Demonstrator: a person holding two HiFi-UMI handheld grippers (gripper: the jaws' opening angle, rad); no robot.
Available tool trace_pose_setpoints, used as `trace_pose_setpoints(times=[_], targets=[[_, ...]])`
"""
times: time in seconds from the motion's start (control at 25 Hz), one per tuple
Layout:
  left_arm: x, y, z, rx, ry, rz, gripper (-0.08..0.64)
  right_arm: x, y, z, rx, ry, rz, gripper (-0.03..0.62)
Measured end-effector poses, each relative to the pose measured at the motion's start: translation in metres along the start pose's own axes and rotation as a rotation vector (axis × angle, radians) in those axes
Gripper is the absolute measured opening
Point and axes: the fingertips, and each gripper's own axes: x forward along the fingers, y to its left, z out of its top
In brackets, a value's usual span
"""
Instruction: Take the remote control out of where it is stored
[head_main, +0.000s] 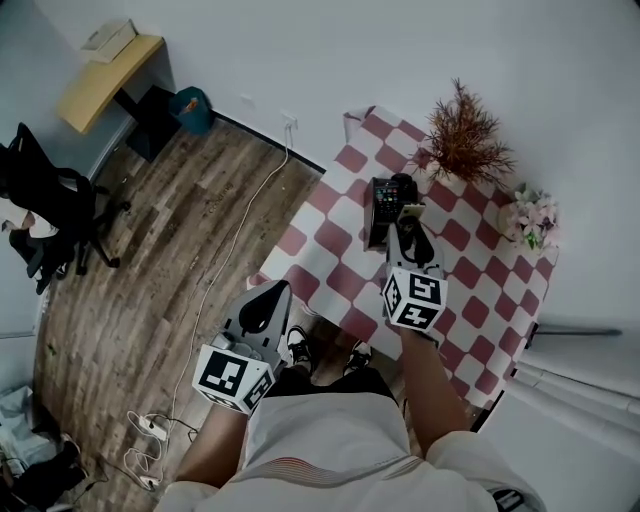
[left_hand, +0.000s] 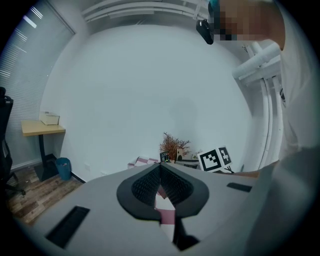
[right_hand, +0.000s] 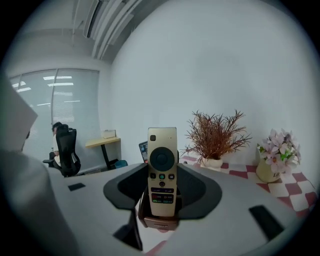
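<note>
Head view: I am holding the left tongs (head_main: 270, 292) low, off the near edge of the checked table (head_main: 330, 240), above the wooden floor and well apart from the task's thing. I am reaching the right tongs (head_main: 408, 216) across the cloth to a dark holder (head_main: 383, 205). The pale top of the remote control (head_main: 411, 211) is showing right at their tips. A dried plant (head_main: 462, 135) and a pot of flowers (head_main: 530, 215) are standing further back, near the wall.

Left gripper view: the jaws are meeting at their tips, with nothing between them. Only a strip of the checked cloth is showing through the gap below. The remote control cannot be made out here.

Right gripper view: the jaws are standing apart, one on each side of the remote control (right_hand: 162, 170). It is standing upright, buttons toward the camera, with its lower end sitting in the brown holder. The pads are lying close along its long edges, and I cannot tell whether they are touching it.
</note>
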Motion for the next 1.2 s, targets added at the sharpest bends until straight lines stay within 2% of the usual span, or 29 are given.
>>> trace_pose_setpoints(times=[0.28, 0.44, 0.64, 0.8, 1.0, 1.2], targets=[[0.012, -0.039, 0.015, 0.031, -0.034, -0.060, 0.009, -0.053, -0.024, 0.045, 0.028, -0.082, 0.064, 0.186], [0.020, -0.065, 0.021, 0.049, -0.056, -0.099, 0.009, -0.087, -0.049, 0.047, -0.036, -0.026, 0.074, 0.187], [0.028, -0.095, 0.018, 0.054, -0.069, -0.129, 0.009, -0.112, -0.083, 0.006, -0.151, 0.187, 0.087, 0.186], [0.031, -0.114, 0.013, 0.047, -0.077, -0.129, 0.009, -0.124, -0.106, -0.041, -0.267, 0.411, 0.110, 0.186], [0.026, -0.127, 0.010, 0.048, -0.088, -0.105, 0.009, -0.132, -0.131, -0.113, -0.427, 0.726, 0.132, 0.186], [0.018, -0.131, 0.002, 0.050, -0.073, -0.058, 0.009, -0.127, -0.152, -0.170, -0.562, 0.959, 0.171, 0.186]])
